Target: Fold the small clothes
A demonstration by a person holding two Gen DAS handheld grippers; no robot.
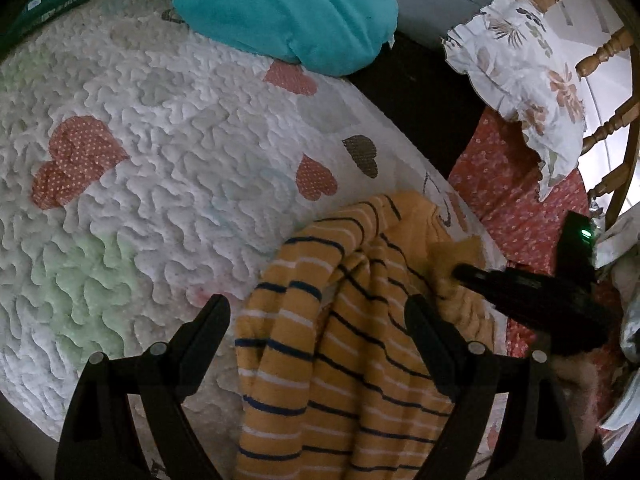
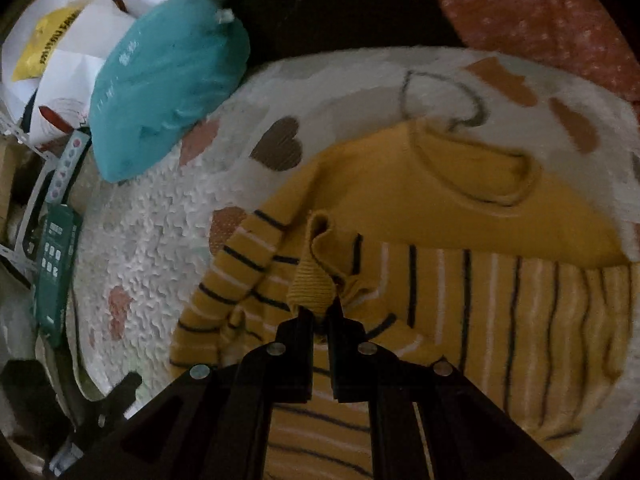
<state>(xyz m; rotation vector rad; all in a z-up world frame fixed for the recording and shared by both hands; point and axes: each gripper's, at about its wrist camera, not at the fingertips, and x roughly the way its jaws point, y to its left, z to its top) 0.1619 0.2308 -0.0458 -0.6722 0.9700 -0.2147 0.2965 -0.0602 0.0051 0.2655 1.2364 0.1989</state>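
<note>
Right gripper (image 2: 320, 312): jaws closed almost fully, pinching a ribbed yellow cuff (image 2: 311, 286) of the sweater (image 2: 460, 208). It points steeply down over the garment. In the left wrist view the same gripper (image 1: 458, 271) enters from the right edge, its tip at the sweater's plain yellow part; a green light glows on its body.

Left gripper (image 1: 316, 308): jaws wide apart, nothing clamped. It is angled down, and the bunched sweater (image 1: 332, 340) lies beneath and between the fingers; contact cannot be judged.

Sweater: mustard yellow knit with thin dark and white stripes on body and sleeves, plain yellow across the shoulders, and a rolled neckline. It lies on the quilt (image 2: 160, 220) near its edge; one striped sleeve is folded across the body in the right wrist view.

Quilt (image 1: 140, 120): white, puckered stitching, with pink, brown and pale green heart patches.

Beyond: a teal cushion (image 1: 288, 12) on the far quilt edge carries white characters, too small to read. A green box (image 2: 56, 264) beside the quilt has printed icons, illegible. A yellow label (image 2: 44, 48) on white packaging bears dark writing, unreadable. A floral ruffled pillow (image 1: 524, 80) rests against a wooden chair (image 1: 608, 48), above a red floral fabric (image 1: 516, 200).
</note>
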